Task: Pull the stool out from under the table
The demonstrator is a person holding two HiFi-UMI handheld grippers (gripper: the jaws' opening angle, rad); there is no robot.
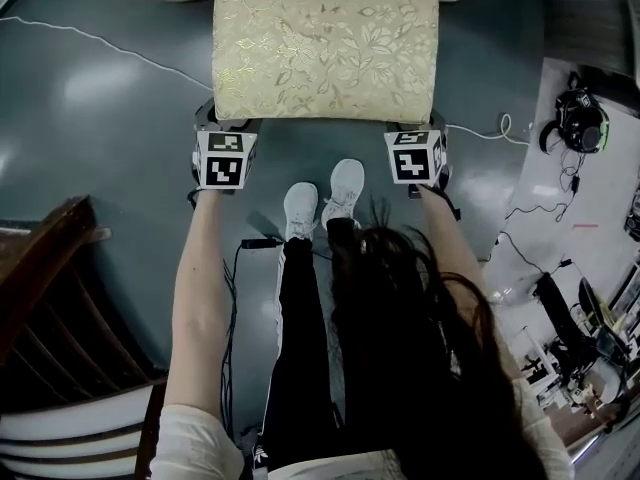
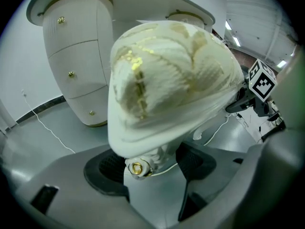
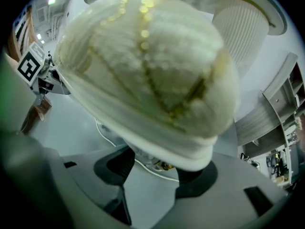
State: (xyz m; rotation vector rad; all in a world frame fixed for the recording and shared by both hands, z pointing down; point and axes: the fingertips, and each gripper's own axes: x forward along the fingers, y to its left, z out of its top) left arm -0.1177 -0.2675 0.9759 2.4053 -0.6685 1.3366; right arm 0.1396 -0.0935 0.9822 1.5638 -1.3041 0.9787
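Two-point clamp on stool [image 1: 325, 43] legs: left gripper [image 2: 152, 167], right gripper [image 3: 157, 170]. Straight ahead, long axis crosswise; pull back evenly.

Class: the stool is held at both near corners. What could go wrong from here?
The stool stands close to the person's shoes; pulling further may hit them. A white cable lies by its right side and might snag a leg. The left gripper and right gripper clamp only corner legs, so one could slip.
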